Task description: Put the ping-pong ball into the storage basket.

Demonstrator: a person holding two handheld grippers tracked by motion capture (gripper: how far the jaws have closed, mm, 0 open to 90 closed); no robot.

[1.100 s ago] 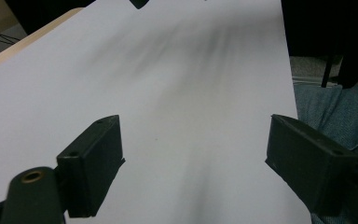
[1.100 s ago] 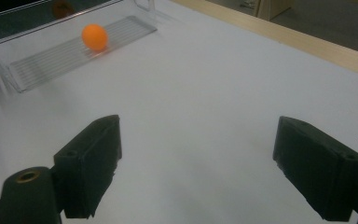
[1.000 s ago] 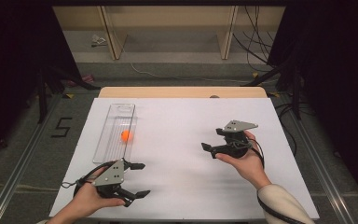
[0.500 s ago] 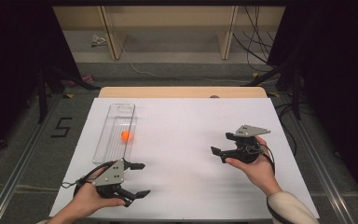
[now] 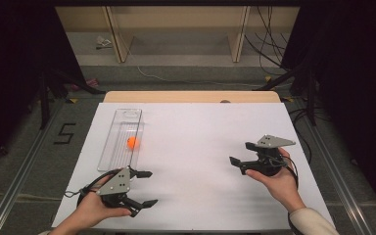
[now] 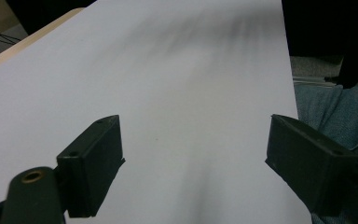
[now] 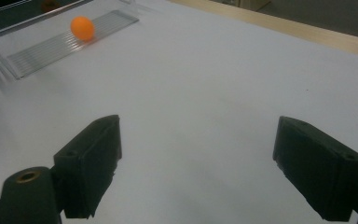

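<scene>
High view: the white surface carries a clear plastic tray lying lengthwise along its left edge, nearer the far left corner than the near one, and an orange ball sits inside the tray, about midway along it and against its right wall. The left gripper is held by a hand at the near left corner of the surface, just past the near end of the tray, with its fingers spread wide and holding nothing, aimed toward the middle of the surface. The right gripper is held by the other hand close to the right edge, well apart from the tray, with its fingers also wide apart and empty, pointing left across the surface. In the right gripper view the two black fingers stand far apart over bare white surface, and the ball shows beyond them on the ribbed floor of the tray, toward the upper left. In the left gripper view the fingers are likewise wide open above plain white surface, with blue denim fabric at the right past the surface's edge.
</scene>
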